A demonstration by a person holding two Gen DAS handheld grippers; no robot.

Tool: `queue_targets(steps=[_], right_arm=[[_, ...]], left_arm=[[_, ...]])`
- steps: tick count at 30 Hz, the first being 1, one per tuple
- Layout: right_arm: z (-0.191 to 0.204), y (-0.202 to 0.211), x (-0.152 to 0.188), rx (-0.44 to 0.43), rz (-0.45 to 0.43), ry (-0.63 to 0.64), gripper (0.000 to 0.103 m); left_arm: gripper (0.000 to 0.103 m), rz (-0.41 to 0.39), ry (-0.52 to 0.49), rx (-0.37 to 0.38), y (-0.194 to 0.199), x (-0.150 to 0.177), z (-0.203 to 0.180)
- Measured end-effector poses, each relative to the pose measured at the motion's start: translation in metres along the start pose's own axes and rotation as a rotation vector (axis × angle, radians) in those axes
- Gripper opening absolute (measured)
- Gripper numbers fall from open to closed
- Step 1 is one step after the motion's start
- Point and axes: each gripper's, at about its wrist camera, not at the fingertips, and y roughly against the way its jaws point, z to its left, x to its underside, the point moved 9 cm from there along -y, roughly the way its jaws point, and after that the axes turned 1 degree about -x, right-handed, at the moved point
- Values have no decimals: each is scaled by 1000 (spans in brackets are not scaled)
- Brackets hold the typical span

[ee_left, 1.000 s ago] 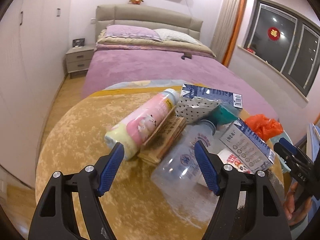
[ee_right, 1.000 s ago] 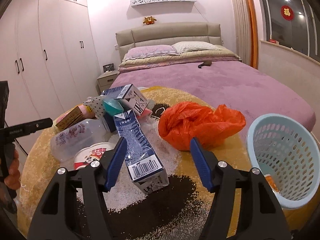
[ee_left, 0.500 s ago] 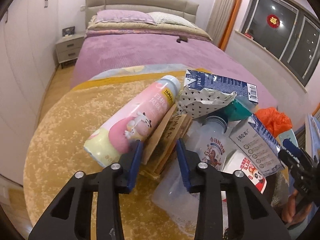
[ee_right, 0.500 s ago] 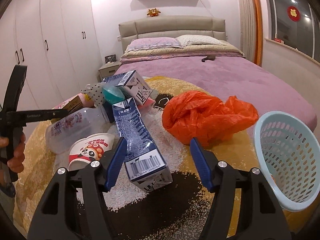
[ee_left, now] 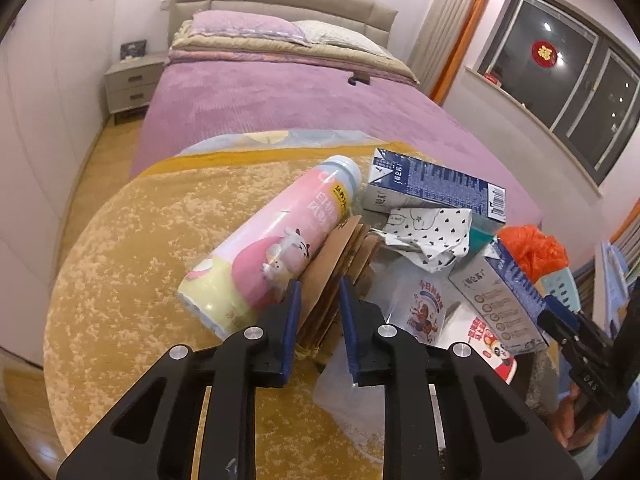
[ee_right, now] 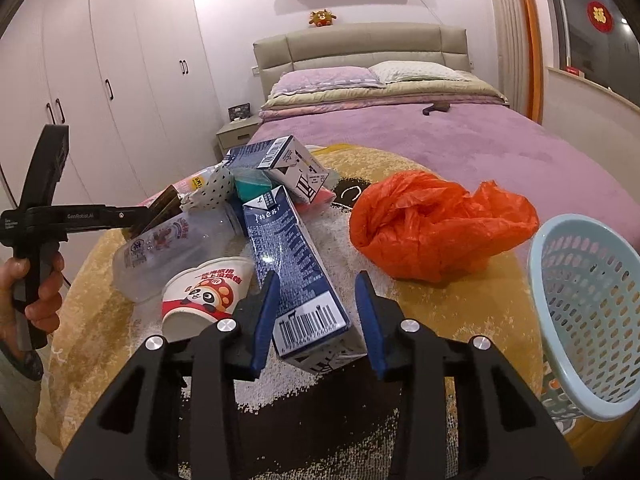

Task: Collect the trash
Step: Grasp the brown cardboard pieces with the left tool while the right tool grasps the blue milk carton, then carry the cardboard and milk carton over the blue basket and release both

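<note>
I count three milk cartons: one at my right claw (ee_right: 298, 276), one behind it (ee_right: 296, 164), and a teal one (ee_right: 252, 184) between. Two bottles: pink (ee_left: 276, 248) and clear (ee_right: 168, 240). One paper cup (ee_right: 204, 292), one orange bag (ee_right: 436, 224), one blue basket (ee_right: 588, 308), one folded cardboard (ee_left: 332, 280), one spotted wrapper (ee_left: 432, 236).

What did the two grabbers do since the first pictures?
The left hand-held gripper moved in from over the clear bottle, and its jaws have just been closing on the folded cardboard. The right hand-held gripper stayed put, and its jaws have just been closing around the blue milk carton. The pink bottle, orange bag and basket lie as before.
</note>
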Motion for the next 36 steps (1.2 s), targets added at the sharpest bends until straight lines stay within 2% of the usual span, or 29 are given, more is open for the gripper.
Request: queue_targets(steps=[1,3,4,5,6,7,9,13,18,20,22,26,30,36], right_arm=[[-1,2,0,-7,-4,-3,36],[-3,8,-1,-4,-16,-5,36],[-4,10,-2,-2,-20,-3,36],[-3,12,-3,-7,-19,2,36],[-2,12,-2,-11,-11,12,37],[-2,11,-1,-6,-5,18,44],[-2,9,0,17,2,36,49],[2,0,5,17,37,61,51],[7,-14,9,33,75,84,51],[8,-17,8,44,77,91,51],[10,-17,8,47,74,95,41],[12,-12,6,42,56,98,39],[16,3,4,23,27,89,37],[18,39,11,52,0,94,36]], left_arm=[[20,3,-6,9,1,0,-1],[36,-3,-24,12,4,0,-5],[53,-5,-30,8,5,0,-7],[58,-8,-37,9,5,-1,-10],[58,-4,-45,11,4,-1,-13],[58,10,-58,4,1,-1,-15],[57,31,-76,-44,-6,-2,-13],[51,93,-113,-119,-21,-1,-11],[42,101,-117,-135,-26,-1,-9],[25,106,-115,-145,-29,0,-7],[21,97,-121,-163,-27,0,-4],[7,41,-106,-155,-11,0,-3],[5,-11,-80,-146,14,5,-3],[5,-64,-47,-136,58,28,-4]])
